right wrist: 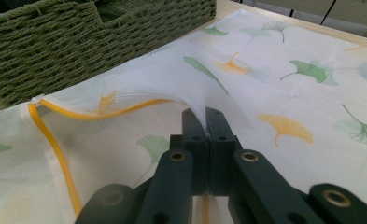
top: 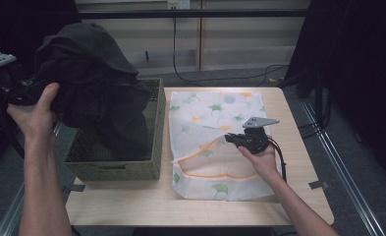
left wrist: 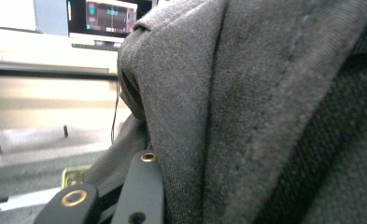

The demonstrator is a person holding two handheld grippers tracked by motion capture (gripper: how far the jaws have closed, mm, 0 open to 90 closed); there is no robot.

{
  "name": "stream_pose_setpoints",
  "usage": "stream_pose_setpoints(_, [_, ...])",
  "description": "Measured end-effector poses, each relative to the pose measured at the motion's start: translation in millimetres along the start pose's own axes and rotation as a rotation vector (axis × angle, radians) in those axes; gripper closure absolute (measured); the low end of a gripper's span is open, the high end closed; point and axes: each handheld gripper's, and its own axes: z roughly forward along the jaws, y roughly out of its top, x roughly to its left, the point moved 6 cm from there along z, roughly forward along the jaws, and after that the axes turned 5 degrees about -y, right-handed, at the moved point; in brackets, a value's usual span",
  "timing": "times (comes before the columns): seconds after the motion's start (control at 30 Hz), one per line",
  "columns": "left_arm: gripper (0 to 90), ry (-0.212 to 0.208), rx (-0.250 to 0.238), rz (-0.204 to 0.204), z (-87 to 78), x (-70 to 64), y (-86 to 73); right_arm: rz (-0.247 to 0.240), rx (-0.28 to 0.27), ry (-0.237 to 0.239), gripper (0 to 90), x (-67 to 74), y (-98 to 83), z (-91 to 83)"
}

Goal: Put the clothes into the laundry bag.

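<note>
Right tongs (right wrist: 208, 122): pressed shut on bag (top: 215, 147) mouth flap, lifting it off tabletop (top: 131, 201) | left tongs (left wrist: 125, 196): pinching dark garment (top: 95, 83), held over basket (top: 153, 128) | bag mouth lies right of garment, facing left

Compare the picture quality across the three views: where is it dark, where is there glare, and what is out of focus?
High view: the room's edges fall into darkness, light glares on the far end of the mesh bag, and the dark garment loses detail. Left gripper view: the garment is close and soft, and the bright background is washed out. Right gripper view: evenly lit; the jaws at the bottom are blurred, the woven basket sharp.
</note>
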Motion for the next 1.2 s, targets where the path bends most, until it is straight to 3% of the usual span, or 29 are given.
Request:
stream_pose_setpoints(0.1, [71.6,-0.033,-0.023,0.015,-3.4,-8.8,10.4,0.000,0.000,0.003,89.2,0.3,-0.1,0.0])
stream_pose_setpoints(0.17, [71.7,-0.033,-0.026,0.024,-4.6,-11.6,13.4,0.002,0.000,0.003,89.2,0.5,0.0,-0.1])
stream_pose_setpoints(0.43, [71.8,-0.130,-0.106,0.073,-11.6,-46.8,46.3,0.010,-0.003,0.009,89.2,-0.3,0.0,0.2])
stream_pose_setpoints(0.57, [71.8,-0.142,-0.126,0.090,-12.7,-58.9,61.2,0.012,-0.004,0.012,89.2,-0.8,0.1,0.2])
stream_pose_setpoints(0.6, [71.8,-0.153,-0.131,0.107,-14.4,-67.0,69.8,0.013,-0.005,0.013,89.2,-0.9,0.1,0.3])
stream_pose_setpoints(0.7, [71.8,-0.185,-0.139,0.144,-18.2,-83.8,76.1,0.016,-0.009,0.012,89.2,-1.3,0.7,-0.1])
stream_pose_setpoints(0.77, [71.8,-0.199,-0.139,0.146,-18.6,-89.9,76.3,0.019,-0.011,0.013,89.2,-1.8,0.7,-0.6])
stream_pose_setpoints(0.8, [71.8,-0.225,-0.145,0.153,-19.5,-102.5,73.8,0.022,-0.011,0.012,89.2,-2.1,0.7,-0.7])
stream_pose_setpoints(0.9, [71.7,-0.269,-0.155,0.150,-17.5,-117.4,64.3,0.026,-0.016,0.015,89.2,-2.1,1.4,-1.2])
stream_pose_setpoints(1.07, [71.6,-0.317,-0.131,0.153,-5.6,-133.3,42.8,0.032,-0.021,0.021,89.3,-1.6,2.8,-3.7])
stream_pose_setpoints(1.1, [71.5,-0.342,-0.109,0.165,2.1,-140.2,30.3,0.037,-0.023,0.020,89.3,-2.2,3.1,-4.3])
stream_pose_setpoints(1.2, [71.5,-0.398,-0.101,0.143,12.0,-152.1,13.1,0.037,-0.025,0.024,89.3,-3.1,3.2,-4.9])
